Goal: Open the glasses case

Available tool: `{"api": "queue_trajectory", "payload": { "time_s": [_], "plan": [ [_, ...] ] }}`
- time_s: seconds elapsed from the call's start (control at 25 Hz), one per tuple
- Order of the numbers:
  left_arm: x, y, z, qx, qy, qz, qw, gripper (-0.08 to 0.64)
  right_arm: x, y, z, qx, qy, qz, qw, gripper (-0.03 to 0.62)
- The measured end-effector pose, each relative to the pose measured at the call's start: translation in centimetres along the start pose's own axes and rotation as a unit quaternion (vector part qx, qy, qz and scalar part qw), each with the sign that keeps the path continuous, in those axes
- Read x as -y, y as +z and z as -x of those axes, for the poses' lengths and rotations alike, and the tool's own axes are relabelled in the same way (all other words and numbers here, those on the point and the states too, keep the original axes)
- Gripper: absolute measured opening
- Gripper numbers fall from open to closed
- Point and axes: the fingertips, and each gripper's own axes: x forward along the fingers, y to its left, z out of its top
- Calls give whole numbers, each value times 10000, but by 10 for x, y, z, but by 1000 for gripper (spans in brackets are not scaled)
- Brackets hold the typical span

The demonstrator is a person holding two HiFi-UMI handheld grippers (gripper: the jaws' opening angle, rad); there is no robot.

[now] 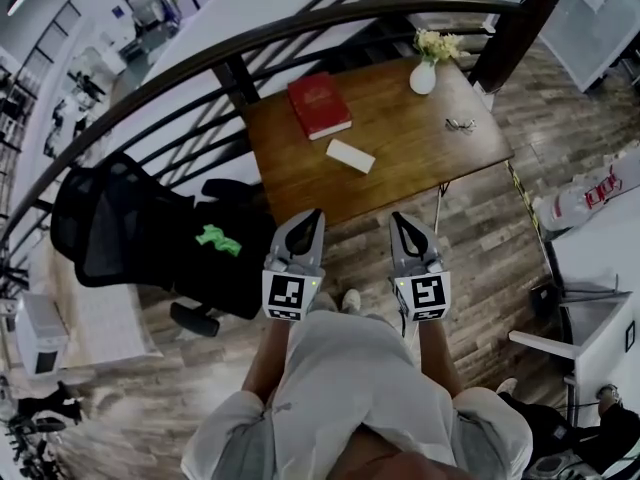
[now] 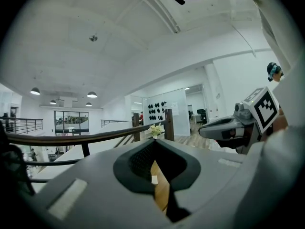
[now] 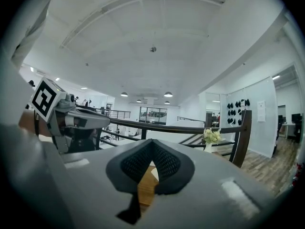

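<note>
In the upper middle of the frame stands a brown wooden surface (image 1: 400, 153). Below it, the left gripper (image 1: 316, 218) and the right gripper (image 1: 402, 220) point at it, both with fingers clenched on nothing. On the surface lie a red book (image 1: 319, 104), the white glasses case (image 1: 350, 155) just beside it, and a small white vase (image 1: 423, 76).
</note>
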Motion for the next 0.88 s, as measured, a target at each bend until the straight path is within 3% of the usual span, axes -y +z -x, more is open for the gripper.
{"api": "queue_trajectory", "payload": {
  "time_s": [0.44,0.88],
  "plan": [
    [-17,-7,-39,20,113,-11,9999,20,24,-1,-41,65,106,69,9999,3],
    [-50,-12,-104,42,-79,22,10000,20,53,-1,-100,-44,-20,105,9999,3]
  ]
}}
